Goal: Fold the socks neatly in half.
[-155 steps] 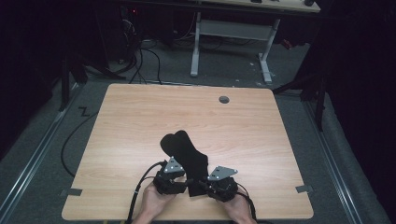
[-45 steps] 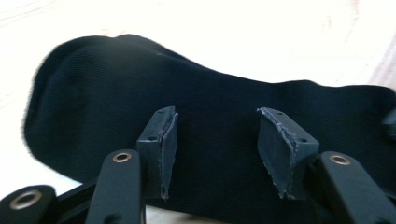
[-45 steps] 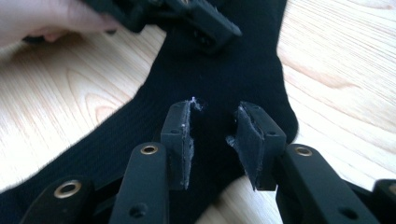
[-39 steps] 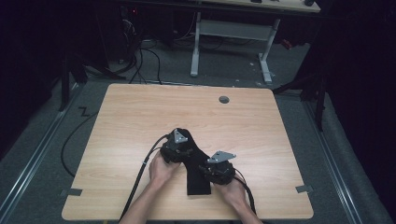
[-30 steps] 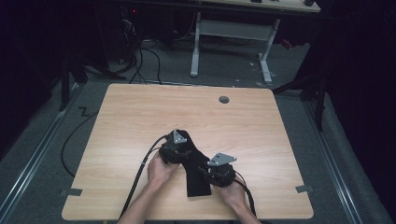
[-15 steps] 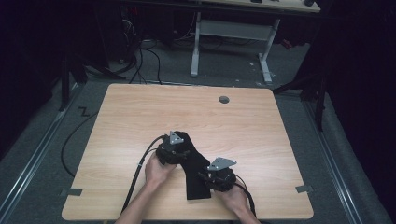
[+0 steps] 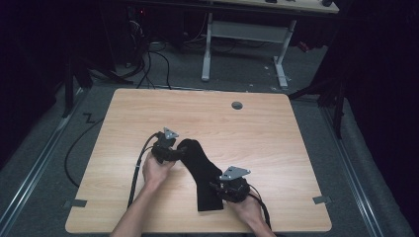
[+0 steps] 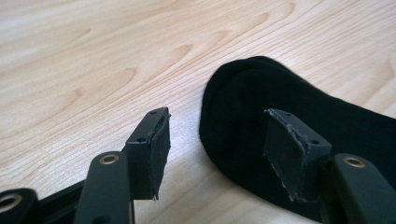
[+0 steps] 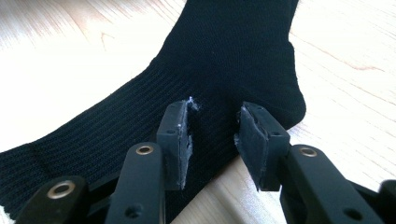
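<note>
Sock: a black sock [image 7: 200, 170] lies flat on the wooden surface [image 7: 247, 133], in the near middle part, between the two tongs. It is bent at the heel; the rounded toe end points to the left tongs and the ribbed leg part runs toward the near edge, beside the right tongs.
Sock in the left gripper view: the rounded toe end [image 8: 243, 107] rests on the wood. One jaw stands over the black cloth and the other over the bare wood.
Sock in the right gripper view: the heel and the ribbed leg part [image 9: 224, 70] lie under and ahead of the jaws.
Left tongs: the left tongs [image 7: 174, 154] are at the toe end of the sock, held by the left hand [image 7: 157, 170]. The jaws are wide apart, and nothing is between them [image 8: 215, 144]. Whether the pad touches the cloth, I cannot tell.
Right tongs: the right tongs [image 7: 217, 187] are at the leg part of the sock, held by the right hand [image 7: 244, 207]. The jaws stand a little apart just above the cloth [image 9: 212, 140] and hold nothing.
Cables: a black cable [image 7: 136, 173] trails from the left tongs toward the near edge.
Surface: light wood, with a round hole [image 7: 237, 105] near the far edge.
Around: a grey floor [image 7: 237, 59], and the white legs of another desk [image 7: 244, 44] behind the surface.
</note>
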`<state>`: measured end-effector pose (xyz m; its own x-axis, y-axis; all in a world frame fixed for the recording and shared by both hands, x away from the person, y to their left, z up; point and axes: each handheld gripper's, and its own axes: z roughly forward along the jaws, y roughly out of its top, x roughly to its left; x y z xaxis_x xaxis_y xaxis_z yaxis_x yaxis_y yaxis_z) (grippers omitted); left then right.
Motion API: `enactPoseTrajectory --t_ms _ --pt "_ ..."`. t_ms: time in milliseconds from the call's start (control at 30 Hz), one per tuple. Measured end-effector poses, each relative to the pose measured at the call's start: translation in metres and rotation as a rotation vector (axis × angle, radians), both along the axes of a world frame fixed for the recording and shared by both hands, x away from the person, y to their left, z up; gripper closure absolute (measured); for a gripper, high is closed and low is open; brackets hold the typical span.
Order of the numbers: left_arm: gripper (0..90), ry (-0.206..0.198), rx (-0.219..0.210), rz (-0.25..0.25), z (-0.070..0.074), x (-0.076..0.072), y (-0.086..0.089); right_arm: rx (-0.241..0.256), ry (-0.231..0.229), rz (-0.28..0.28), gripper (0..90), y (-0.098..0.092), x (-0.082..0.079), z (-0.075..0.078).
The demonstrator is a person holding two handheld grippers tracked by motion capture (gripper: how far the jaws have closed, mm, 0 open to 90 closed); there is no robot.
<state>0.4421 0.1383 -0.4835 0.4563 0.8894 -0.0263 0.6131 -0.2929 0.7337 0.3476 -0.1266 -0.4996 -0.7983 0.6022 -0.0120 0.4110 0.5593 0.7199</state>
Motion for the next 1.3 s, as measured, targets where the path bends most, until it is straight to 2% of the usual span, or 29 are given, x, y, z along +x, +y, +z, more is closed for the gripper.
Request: enactPoseTrajectory --t_ms 100,167,500,800,867,1000,1100,1233,1300 --pt "41.9 0.006 -0.048 0.006 -0.004 0.005 0.001 -0.002 0.0 -0.001 62.3 0.0 0.0 0.0" --pt "42.2 0.014 -0.064 0.004 -0.008 0.007 0.001 -0.005 -0.001 0.002 62.4 0.0 0.0 0.0" --pt "45.7 -0.015 -0.097 -0.052 -0.013 0.008 -0.01 -0.017 0.006 0.016 62.8 0.001 0.002 0.001" --pt "42.0 -0.036 -0.122 -0.086 -0.01 0.006 -0.014 -0.026 0.012 0.025 63.0 0.001 0.004 0.002" --pt "39.7 -0.023 -0.109 -0.105 -0.006 0.008 -0.017 -0.025 0.012 0.024 63.0 0.001 0.004 0.002" --pt "39.4 -0.035 -0.081 -0.108 0.001 0.011 -0.027 -0.025 0.01 0.025 63.0 0.001 0.004 0.002" --pt "39.6 -0.009 -0.048 -0.105 -0.002 0.017 -0.034 -0.026 0.009 0.025 63.0 0.001 0.003 0.002" --pt "39.9 0.008 -0.051 -0.099 -0.007 0.019 -0.037 -0.024 0.009 0.027 63.0 0.001 0.004 0.002" --pt "40.5 0.024 -0.038 -0.093 -0.01 0.021 -0.038 -0.023 0.009 0.029 63.0 0.001 0.004 0.002"
